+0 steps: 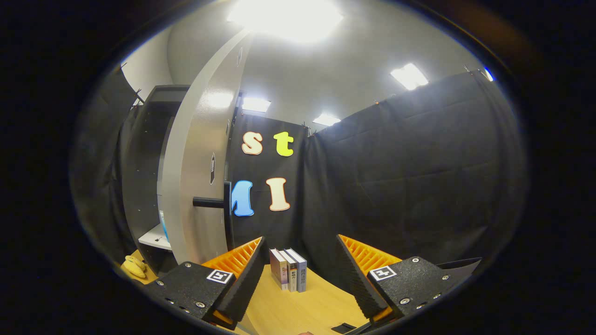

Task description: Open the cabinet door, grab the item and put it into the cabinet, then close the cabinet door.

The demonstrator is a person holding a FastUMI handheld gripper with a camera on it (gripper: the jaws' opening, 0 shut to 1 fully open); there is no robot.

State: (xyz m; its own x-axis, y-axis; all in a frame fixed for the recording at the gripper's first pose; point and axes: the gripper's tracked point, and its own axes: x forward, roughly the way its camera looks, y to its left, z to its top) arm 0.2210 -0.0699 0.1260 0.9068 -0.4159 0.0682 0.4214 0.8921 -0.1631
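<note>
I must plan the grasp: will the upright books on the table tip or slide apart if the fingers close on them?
The three books stand on end, unsupported, ahead of the open gripper, so a push probably tips them. Being separate volumes, they may slip apart unless squeezed together. They look stiff.

Gripper fingers spread, empty; books just ahead; open cabinet door flanks cabinet opening.

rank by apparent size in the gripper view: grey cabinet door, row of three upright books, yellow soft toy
1. Grey cabinet door, swung open, largest by far.
2. Row of three upright books, beyond the open tool.
3. Yellow soft toy, partly hidden, so unsure against the books.
</note>
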